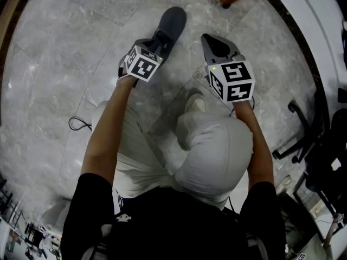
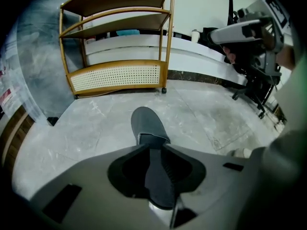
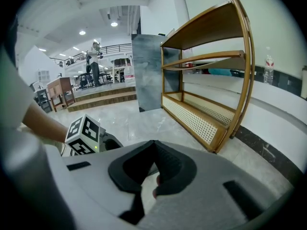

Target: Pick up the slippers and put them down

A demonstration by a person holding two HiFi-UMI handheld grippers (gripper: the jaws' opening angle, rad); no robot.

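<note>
One dark grey slipper (image 1: 172,21) lies toe-away on the marble floor, ahead of my left gripper (image 1: 155,42). In the left gripper view the slipper (image 2: 147,123) runs forward from the jaws, and its heel end sits between them. The left gripper (image 2: 153,148) is shut on that heel part, with both pads against it. My right gripper (image 1: 214,41) hovers to the right of the slipper, apart from it. The right gripper (image 3: 154,145) is shut, its tips meet and nothing is held. It also shows high in the left gripper view (image 2: 249,30). No second slipper is visible.
A wooden shelf rack (image 2: 120,75) with a cane-panel base stands ahead by the white wall; the same rack (image 3: 211,114) shows at the right gripper view's right. A black chair base (image 1: 303,137) is at the right. A cable (image 1: 78,123) lies at the left. The person's pale shoe (image 1: 195,103) is below the grippers.
</note>
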